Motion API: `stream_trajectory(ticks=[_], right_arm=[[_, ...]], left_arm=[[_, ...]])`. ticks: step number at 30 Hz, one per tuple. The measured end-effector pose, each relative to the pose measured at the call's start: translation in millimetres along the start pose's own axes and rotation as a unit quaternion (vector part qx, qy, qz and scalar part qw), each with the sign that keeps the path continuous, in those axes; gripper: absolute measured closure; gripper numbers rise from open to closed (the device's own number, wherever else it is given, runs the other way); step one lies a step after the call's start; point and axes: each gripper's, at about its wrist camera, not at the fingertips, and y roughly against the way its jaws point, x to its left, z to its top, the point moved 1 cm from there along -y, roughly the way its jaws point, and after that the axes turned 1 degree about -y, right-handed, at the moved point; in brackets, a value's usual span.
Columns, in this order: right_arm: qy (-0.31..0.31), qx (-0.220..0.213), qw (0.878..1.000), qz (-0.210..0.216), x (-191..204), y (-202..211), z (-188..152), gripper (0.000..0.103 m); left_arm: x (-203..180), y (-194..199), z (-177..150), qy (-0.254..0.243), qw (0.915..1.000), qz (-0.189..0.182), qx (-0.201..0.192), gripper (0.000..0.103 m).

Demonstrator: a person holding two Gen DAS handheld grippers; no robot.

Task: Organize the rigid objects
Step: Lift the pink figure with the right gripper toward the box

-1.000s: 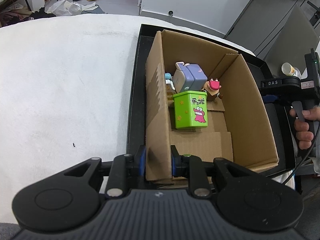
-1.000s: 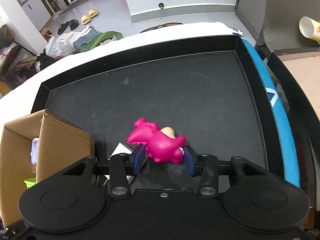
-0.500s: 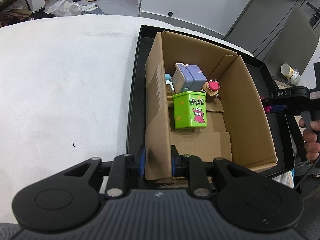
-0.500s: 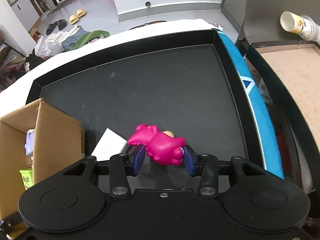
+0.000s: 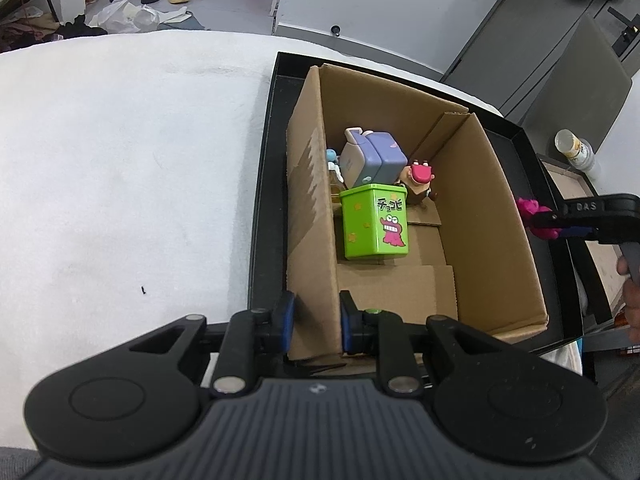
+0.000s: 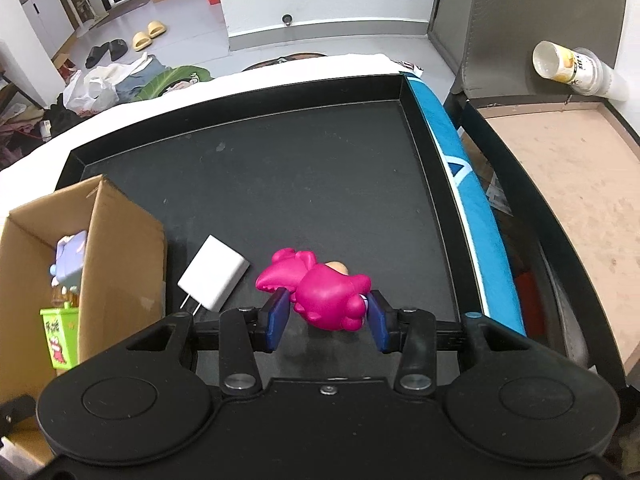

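My right gripper (image 6: 326,322) is shut on a magenta toy figure (image 6: 320,292) and holds it above the black tray (image 6: 320,184). From the left wrist view the same toy (image 5: 536,218) shows at the right, just past the cardboard box (image 5: 488,216). My left gripper (image 5: 316,320) is shut on the near left wall of that box. Inside the box stand a green tin (image 5: 376,230), a purple block toy (image 5: 374,158) and a small brown figure with a red mouth (image 5: 418,184). A white charger (image 6: 214,278) lies on the tray beside the box (image 6: 120,248).
The tray sits on a white cloth-covered table (image 5: 120,180). A blue strip (image 6: 468,216) runs along the tray's right rim. A wooden board (image 6: 568,200) and a tipped paper cup (image 6: 568,66) are further right. A person's fingers (image 5: 630,288) grip the right handle.
My right gripper has risen with the magenta toy and drawn back toward the box, uncovering the white charger beneath. The left gripper has kept still on the box wall.
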Motion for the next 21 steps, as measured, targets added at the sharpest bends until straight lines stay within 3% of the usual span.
stream_trajectory(ticks=[21], right_arm=[[0.049,-0.037,0.998,0.015,26,45,-5,0.061]], left_arm=[[2,2,0,0.006,1.0,-0.006,0.0,0.082]])
